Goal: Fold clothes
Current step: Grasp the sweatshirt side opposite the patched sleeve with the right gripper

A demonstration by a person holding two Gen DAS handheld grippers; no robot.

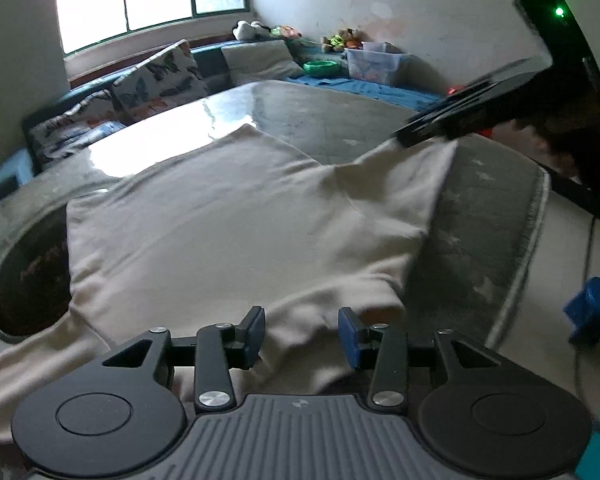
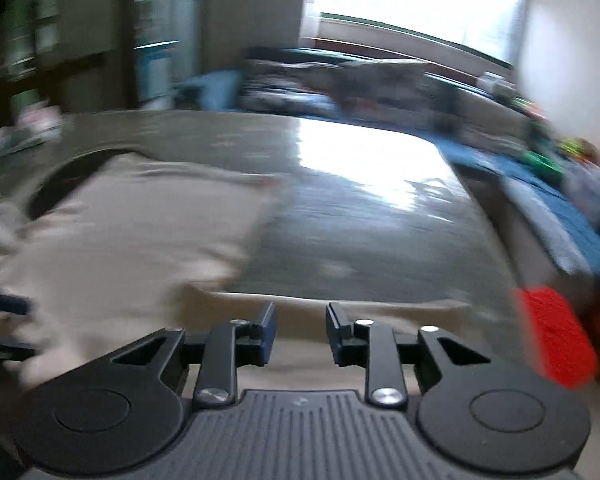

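A beige garment [image 1: 228, 224] lies spread on the grey table [image 1: 324, 120]. My left gripper [image 1: 302, 334] is open, with its jaws apart just above the garment's near edge and a fold of cloth between them. The right gripper [image 1: 452, 120] shows at the upper right of the left wrist view, at the garment's far right corner, which is lifted. In the blurred right wrist view the right gripper [image 2: 301, 330] is open over the garment's edge [image 2: 132, 232]; whether it touches the cloth I cannot tell.
A dark round inset [image 1: 28, 276] sits in the table at the left, partly under the garment. A blue object [image 1: 590, 314] lies to the right. Cushions [image 1: 160, 80] and a plastic bin [image 1: 374, 62] stand behind. A red object [image 2: 556, 336] is at the right.
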